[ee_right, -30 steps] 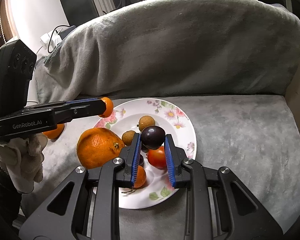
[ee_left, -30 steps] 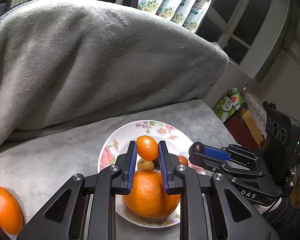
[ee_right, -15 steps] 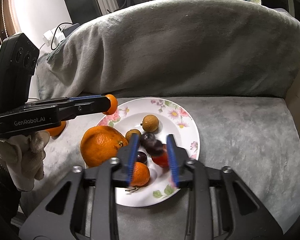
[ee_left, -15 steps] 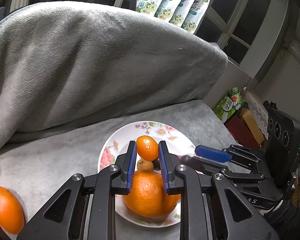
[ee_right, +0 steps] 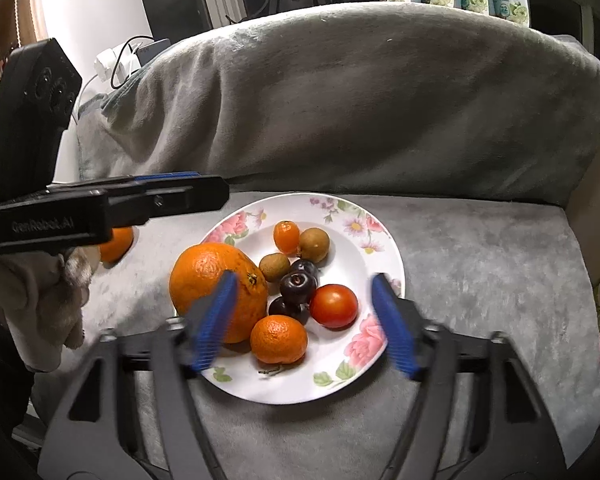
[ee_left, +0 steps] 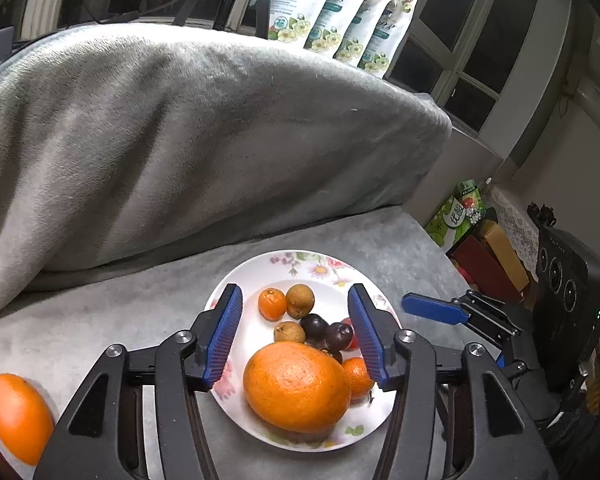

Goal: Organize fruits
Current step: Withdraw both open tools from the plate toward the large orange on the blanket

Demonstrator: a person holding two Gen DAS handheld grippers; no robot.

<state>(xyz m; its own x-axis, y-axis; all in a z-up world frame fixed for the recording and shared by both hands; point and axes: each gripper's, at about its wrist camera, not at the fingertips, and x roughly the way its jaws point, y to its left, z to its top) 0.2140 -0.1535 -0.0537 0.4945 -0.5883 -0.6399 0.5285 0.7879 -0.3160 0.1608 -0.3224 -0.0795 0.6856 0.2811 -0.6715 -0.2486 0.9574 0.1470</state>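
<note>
Both jaws have just been opening, empty: left gripper [ee_left: 296, 336], right gripper [ee_right: 304, 322]. A loose orange [ee_left: 18, 416] (long axis upright) lies at eight o'clock off the plate [ee_left: 236, 308], nearer the left.

grey blanket [ee_left: 188, 128] over sofa (dark windows [ee_left: 472, 40] behind).

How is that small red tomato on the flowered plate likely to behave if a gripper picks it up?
The small red tomato is round and glossy, so it may slip between the pads or roll once nudged. Its skin looks thin and taut, so a hard squeeze could probably bruise or split it. It leans against the dark plums on the flowered white plate, so lifting it might set them rolling.
</note>
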